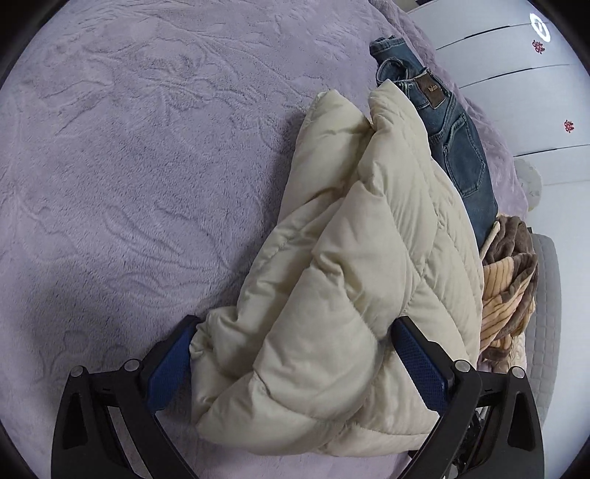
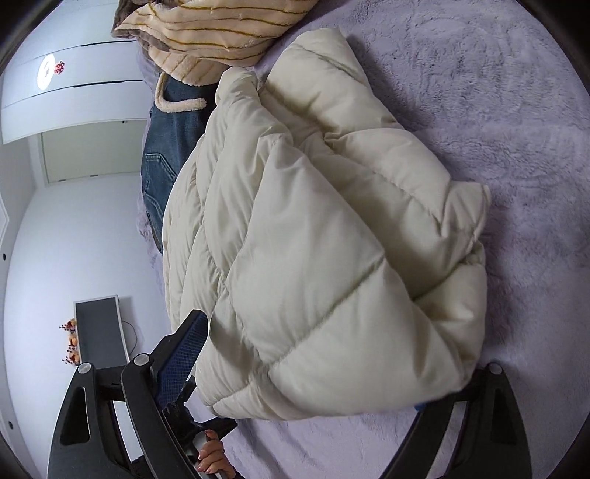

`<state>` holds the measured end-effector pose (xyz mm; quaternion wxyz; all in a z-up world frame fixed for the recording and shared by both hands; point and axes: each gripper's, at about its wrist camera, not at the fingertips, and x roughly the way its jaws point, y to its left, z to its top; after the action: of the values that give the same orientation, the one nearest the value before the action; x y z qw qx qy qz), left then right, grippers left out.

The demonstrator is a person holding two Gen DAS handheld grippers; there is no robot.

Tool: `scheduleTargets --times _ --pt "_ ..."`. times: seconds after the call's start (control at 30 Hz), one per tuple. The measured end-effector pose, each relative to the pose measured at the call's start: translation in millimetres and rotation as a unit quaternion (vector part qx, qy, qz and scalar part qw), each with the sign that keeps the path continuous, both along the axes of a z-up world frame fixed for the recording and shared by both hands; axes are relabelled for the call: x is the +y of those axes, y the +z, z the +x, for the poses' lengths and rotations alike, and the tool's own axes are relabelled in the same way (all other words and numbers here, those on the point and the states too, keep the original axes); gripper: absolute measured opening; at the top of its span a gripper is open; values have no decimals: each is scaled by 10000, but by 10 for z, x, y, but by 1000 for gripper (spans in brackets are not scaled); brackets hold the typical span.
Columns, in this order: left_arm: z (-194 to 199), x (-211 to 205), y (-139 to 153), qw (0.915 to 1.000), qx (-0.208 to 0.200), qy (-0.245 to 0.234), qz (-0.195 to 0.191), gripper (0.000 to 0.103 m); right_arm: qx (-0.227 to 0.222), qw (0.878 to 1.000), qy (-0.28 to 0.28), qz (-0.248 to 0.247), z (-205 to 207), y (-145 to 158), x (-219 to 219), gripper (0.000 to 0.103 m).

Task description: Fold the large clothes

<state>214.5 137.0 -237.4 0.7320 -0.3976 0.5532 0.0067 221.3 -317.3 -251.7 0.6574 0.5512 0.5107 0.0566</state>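
Left wrist: both grippers, left [image 1: 295, 353] & right [image 2: 320, 372], clamped on puffer jacket [image 1: 350, 258].

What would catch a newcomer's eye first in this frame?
The puffy cream quilted jacket dominates both views, bundled on the lilac plush blanket, with each gripper's jaws set wide around one end of it. Behind it lie folded blue jeans and a striped tan fleece garment, near the blanket's edge.
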Motion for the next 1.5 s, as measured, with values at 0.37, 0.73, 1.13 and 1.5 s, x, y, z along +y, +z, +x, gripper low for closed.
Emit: scheduleTargets --times 0.37,0.73,1.13,1.5 --pt "-37 -77 248 9991 -383 -31 174 33 -80 9961 -274 830 27 -96 -73 28" --pt "-641 -18 588 9981 -480 -363 139 33 -450 9924 -176 1136 -346 185 -163 26" --pt "-1649 215 550 9951 -176 -965 111 33 -276 9924 -354 1147 -1390 226 18 26" --pt "-2059 190 345 9888 227 -1396 470 41 161 9947 -552 849 -1873 -60 101 27"
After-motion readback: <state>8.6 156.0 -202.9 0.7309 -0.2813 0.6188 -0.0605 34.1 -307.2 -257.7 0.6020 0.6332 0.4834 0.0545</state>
